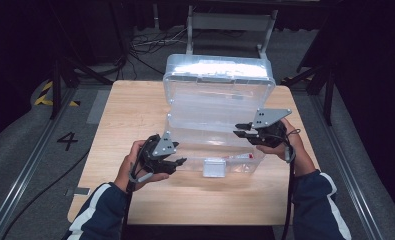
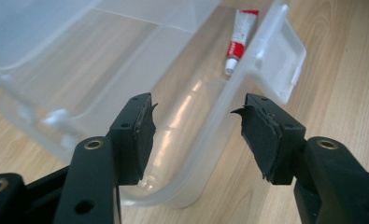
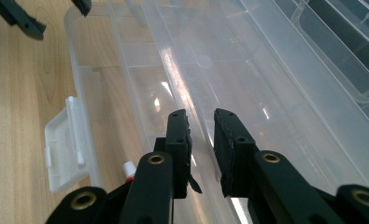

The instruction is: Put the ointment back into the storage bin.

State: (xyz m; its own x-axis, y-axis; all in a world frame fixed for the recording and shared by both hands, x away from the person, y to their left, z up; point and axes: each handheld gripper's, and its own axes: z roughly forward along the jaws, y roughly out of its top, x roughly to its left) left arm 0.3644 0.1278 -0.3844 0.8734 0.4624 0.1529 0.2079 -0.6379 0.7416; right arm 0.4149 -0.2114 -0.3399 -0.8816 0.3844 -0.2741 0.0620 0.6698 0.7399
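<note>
Wooden table (image 1: 135, 110) amid dark studio floor, clear plastic storage box (image 1: 210, 145) at its centre, lid (image 1: 220, 75) tipped up toward 12 o'clock to bare the interior. Left gripper (image 1: 181, 161) at the box's 8 o'clock corner, jaws wide apart, straddling the wall without pressing. Right gripper (image 1: 241, 130) at 3 o'clock, jaws narrowly apart about a clear ridge, probably to steady it; contact unclear. Box translucent and glossy, latch flap (image 2: 280, 65) hanging open, red-and-white tube (image 2: 240, 32) inside.

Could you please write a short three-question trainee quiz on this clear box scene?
1. True or false: the lid of the clear box stands open.
2. What lies inside the box? A) a small tube B) a spoon C) a cloth
3. Which hand-held gripper is at the box's front left corner?

Key:
1. True.
2. A, the red-and-white tube.
3. The left hand-held gripper, jaws apart around the corner wall.
</note>
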